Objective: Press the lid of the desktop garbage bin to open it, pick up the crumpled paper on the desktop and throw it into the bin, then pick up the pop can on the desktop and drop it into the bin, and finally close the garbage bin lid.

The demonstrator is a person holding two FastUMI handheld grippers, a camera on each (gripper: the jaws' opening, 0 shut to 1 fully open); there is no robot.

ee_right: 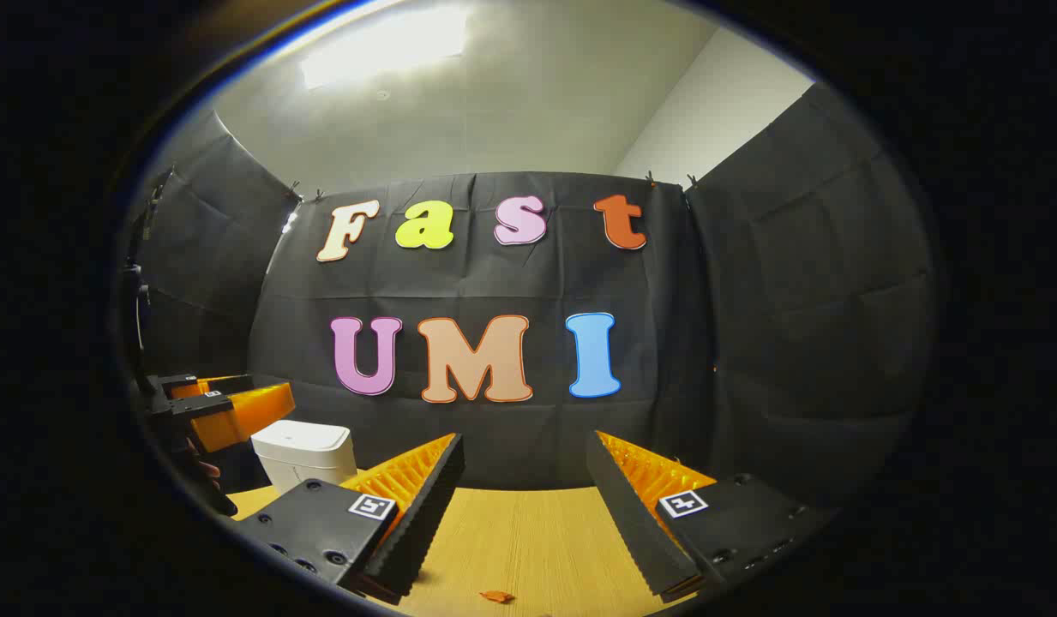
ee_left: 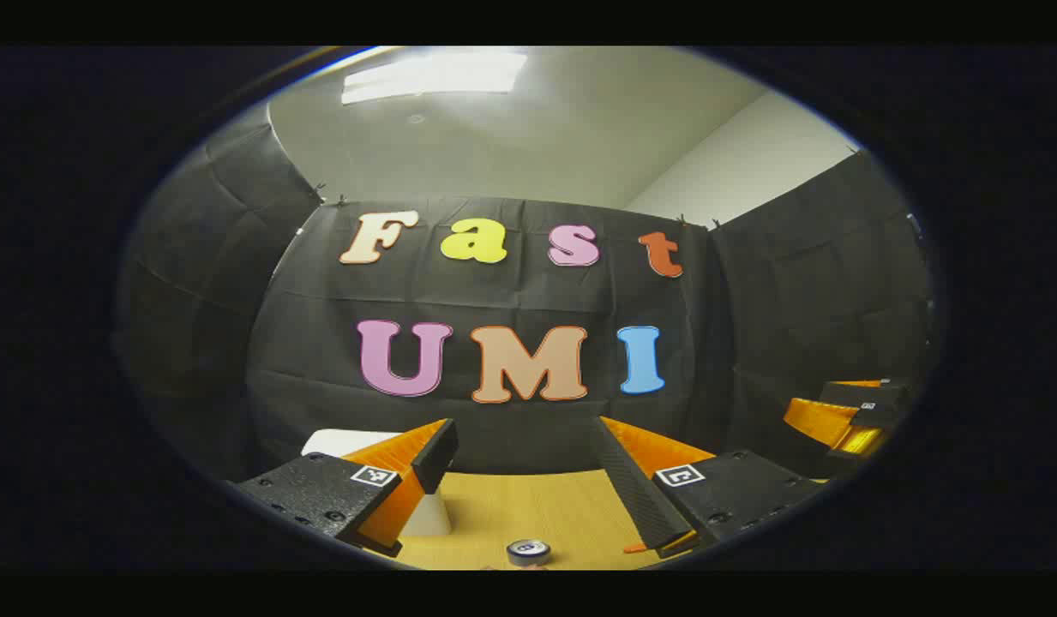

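Both sets of jaws stand wide apart and hold nothing, raised over the pale wooden worktop. At the near edge of the left gripper view, between the fingers of the left gripper, the top of the pop can shows upright on the wood. A small orange scrap lies on the near worktop in the right gripper view, just ahead of the right gripper. Farther off and to the left stands the white desktop garbage bin, its lid down and flat; in the left gripper view the same bin sits partly behind that gripper's left finger. The crumpled paper cannot be made out in these pictures. Behind everything hangs the black cloth wall of the booth. Judging by the closed lid and the can on the wood, the task appears to be at its very start: lid to press, paper and can to drop, lid to close.
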